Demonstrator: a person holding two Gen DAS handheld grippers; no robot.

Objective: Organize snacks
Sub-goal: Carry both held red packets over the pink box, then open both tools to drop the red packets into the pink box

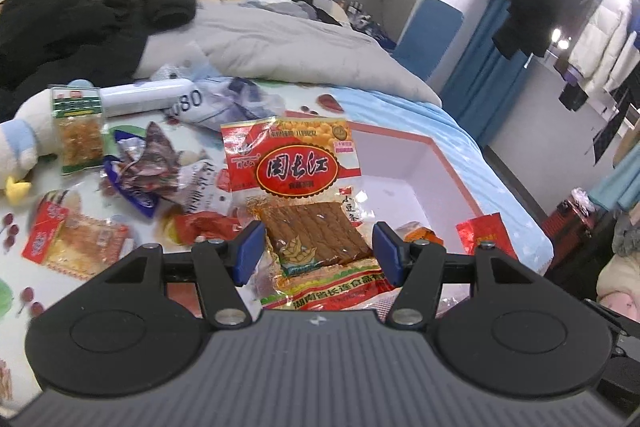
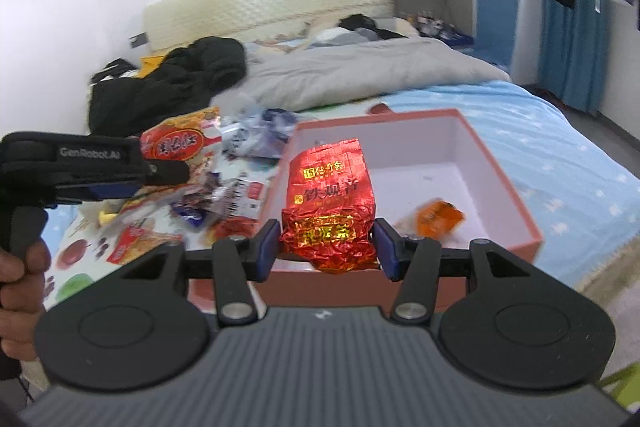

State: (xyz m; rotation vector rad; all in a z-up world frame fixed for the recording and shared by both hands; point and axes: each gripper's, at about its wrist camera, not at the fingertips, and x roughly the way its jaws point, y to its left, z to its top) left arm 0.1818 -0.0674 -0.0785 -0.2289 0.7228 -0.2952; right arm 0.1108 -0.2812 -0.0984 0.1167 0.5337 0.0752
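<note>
My left gripper (image 1: 318,253) is shut on a red and yellow packet of brown tofu strips (image 1: 292,167), which stands upright between the blue pads (image 1: 250,253), lifted above the bed. My right gripper (image 2: 327,253) is shut on a crinkled red foil tea packet (image 2: 330,203), held over the near wall of a salmon-pink box (image 2: 516,195) with a white inside. An orange packet (image 2: 438,217) lies on the box floor. In the right wrist view, the left gripper (image 2: 170,171) shows at the left with its packet (image 2: 176,143), beside the box's left wall.
Several loose snack packets (image 1: 80,239) lie on the bedsheet left of the box (image 1: 440,151), with a green-labelled packet (image 1: 78,131), a white cylinder (image 1: 144,97) and a plush toy (image 1: 24,143). A black jacket (image 1: 92,15) and grey duvet (image 1: 280,43) lie behind. A hand (image 2: 20,287) grips the left handle.
</note>
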